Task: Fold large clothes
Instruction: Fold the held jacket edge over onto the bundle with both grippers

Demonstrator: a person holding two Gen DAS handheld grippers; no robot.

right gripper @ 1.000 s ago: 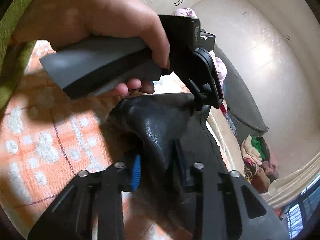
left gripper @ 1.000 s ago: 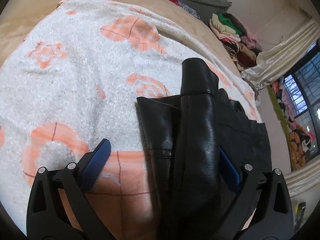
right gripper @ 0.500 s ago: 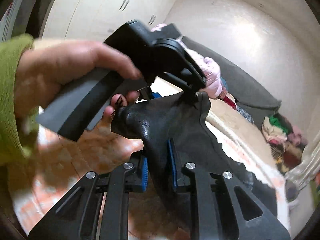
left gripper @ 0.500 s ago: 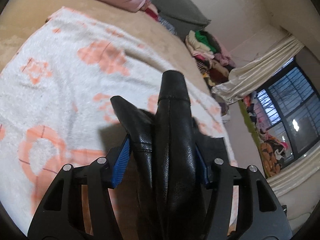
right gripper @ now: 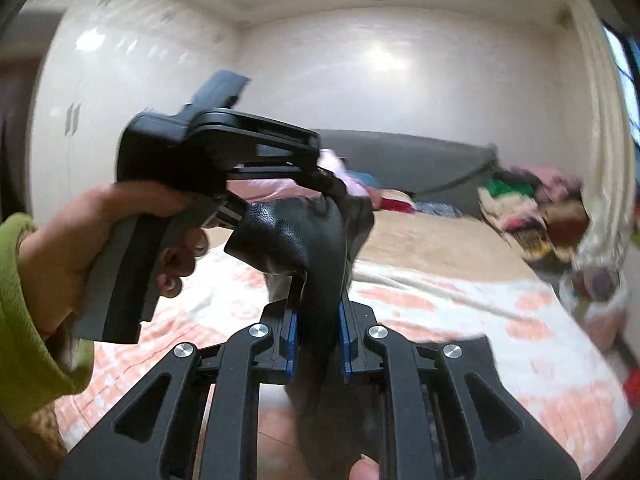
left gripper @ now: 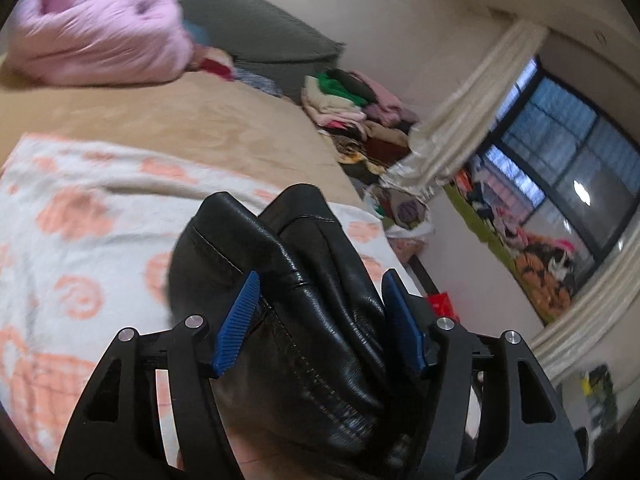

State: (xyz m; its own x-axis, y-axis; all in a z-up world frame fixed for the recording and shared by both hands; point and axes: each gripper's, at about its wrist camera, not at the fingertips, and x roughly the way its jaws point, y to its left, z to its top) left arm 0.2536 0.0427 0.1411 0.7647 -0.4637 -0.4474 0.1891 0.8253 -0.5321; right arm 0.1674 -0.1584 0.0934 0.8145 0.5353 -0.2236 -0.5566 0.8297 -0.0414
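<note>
A black leather garment (left gripper: 280,240) is bunched and lifted above the white blanket with orange patterns (left gripper: 80,220). My left gripper (left gripper: 320,280) has a thick fold of it between its blue pads (left gripper: 236,320). Both pads touch the leather while the jaws are opening slightly. In the right wrist view my right gripper (right gripper: 318,312) is shut on a narrow fold of the same garment (right gripper: 300,240). Just ahead of it, a hand (right gripper: 80,232) in a green sleeve holds the left gripper (right gripper: 340,196), whose tips bite the garment's top.
The blanket lies on a tan bed (left gripper: 200,120). A pink jacket (left gripper: 100,44) sits by the grey headboard (left gripper: 260,32). A heap of clothes (left gripper: 352,112) is piled at the far corner, near a curtain and window (left gripper: 560,160). White wardrobe doors (right gripper: 100,100) stand to the left.
The left jaws went from wide open to gripping the leather. Both grippers rose with the garment off the blanket, and the right one rolled to a level view of the room.
</note>
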